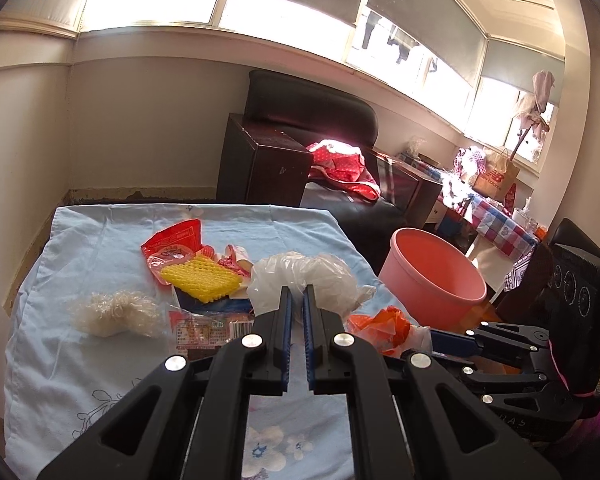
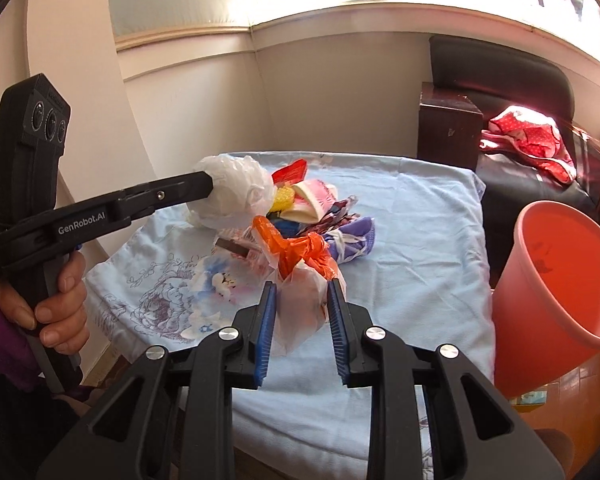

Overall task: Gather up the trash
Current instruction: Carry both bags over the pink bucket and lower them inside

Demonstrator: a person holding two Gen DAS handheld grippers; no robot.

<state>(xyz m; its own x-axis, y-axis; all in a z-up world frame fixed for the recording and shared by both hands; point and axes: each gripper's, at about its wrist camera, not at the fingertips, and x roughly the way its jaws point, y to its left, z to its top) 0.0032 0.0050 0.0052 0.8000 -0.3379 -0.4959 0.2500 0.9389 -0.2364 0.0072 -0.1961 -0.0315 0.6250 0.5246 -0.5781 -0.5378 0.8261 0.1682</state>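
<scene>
Currently left tongs (image 1: pixel 298 294) clamped on white plastic bag (image 1: pixel 300 276), tips buried in it. Right tongs (image 2: pixel 302 292) pinching orange-white bag (image 2: pixel 300 280); bucket (image 2: pixel 556 280) rim cut off.

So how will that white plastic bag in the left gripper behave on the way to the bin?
The white plastic bag looks thin and crumpled, so probably floppy and very light. Pinched only at one edge by the left gripper, it may sag or slip.

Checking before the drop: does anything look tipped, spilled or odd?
The pink bin beside the table leans, mouth tilted toward the table. Both tongs grip bags: left a white bag, right an orange-and-white bag. Nothing spilled.
</scene>
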